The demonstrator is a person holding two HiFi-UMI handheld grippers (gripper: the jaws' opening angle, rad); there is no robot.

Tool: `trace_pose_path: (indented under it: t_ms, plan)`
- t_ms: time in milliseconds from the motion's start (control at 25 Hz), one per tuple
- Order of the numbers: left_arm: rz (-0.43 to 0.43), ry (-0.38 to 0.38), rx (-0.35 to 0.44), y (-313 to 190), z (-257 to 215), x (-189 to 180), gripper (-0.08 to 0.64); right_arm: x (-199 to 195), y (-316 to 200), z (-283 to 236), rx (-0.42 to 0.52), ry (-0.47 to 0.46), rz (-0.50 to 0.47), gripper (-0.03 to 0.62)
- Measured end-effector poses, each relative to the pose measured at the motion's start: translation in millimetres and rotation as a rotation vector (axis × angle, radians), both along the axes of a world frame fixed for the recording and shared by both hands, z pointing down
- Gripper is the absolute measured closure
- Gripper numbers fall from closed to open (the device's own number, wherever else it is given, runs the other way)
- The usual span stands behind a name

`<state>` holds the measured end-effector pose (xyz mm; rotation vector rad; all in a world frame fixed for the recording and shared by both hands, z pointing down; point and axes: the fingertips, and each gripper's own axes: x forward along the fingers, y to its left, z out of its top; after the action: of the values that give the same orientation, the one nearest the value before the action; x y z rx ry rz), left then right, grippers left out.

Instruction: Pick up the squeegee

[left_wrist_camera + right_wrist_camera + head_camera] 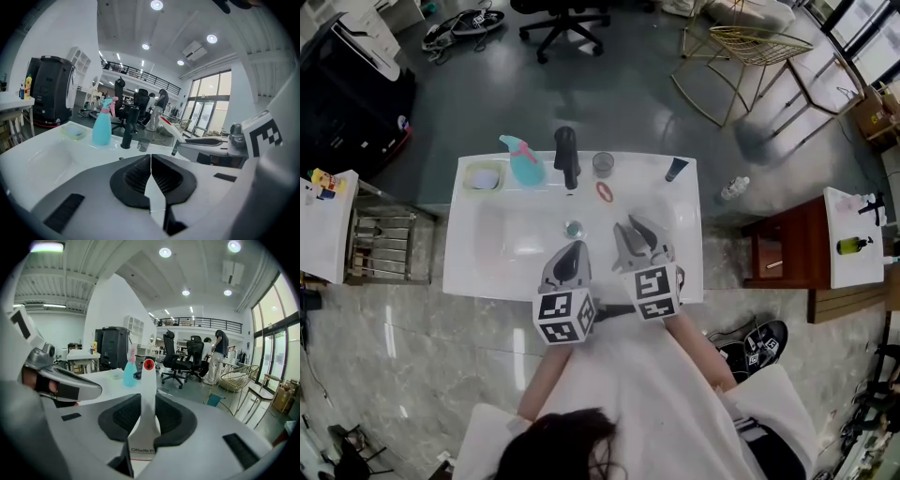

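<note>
The squeegee (148,380) has a white handle with a red ring at its far end. My right gripper (148,405) is shut on that handle, which sticks out forward between the pads and is held up off the sink. In the head view the right gripper (630,231) hangs over the right part of the white sink top (684,272), with the squeegee's red ring (603,191) ahead of it. The left gripper view shows the squeegee (169,127) at the right. My left gripper (151,159) is shut and empty, and hovers (572,253) just left of the right one.
Along the back edge of the sink stand a teal spray bottle (523,161), a black faucet (568,156), a small glass (603,164), a soap dish (484,177) and a dark little bottle (676,169). The drain (573,228) lies in the basin. Chairs stand beyond.
</note>
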<state>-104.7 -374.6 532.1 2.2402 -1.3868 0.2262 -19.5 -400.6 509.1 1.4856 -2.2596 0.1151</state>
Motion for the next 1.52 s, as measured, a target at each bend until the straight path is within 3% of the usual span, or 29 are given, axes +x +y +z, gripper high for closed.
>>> trace_pose_path:
  t_ms: [480,1520]
  plan:
    - [0.045,0.018,0.098,-1,-31,13,0.534,11,13,-25,0.084,-0.066,0.095,0.486]
    - [0.085,0.02,0.09,6,-29,18,0.534,14,31,-25,0.095,-0.078,0.147,0.486]
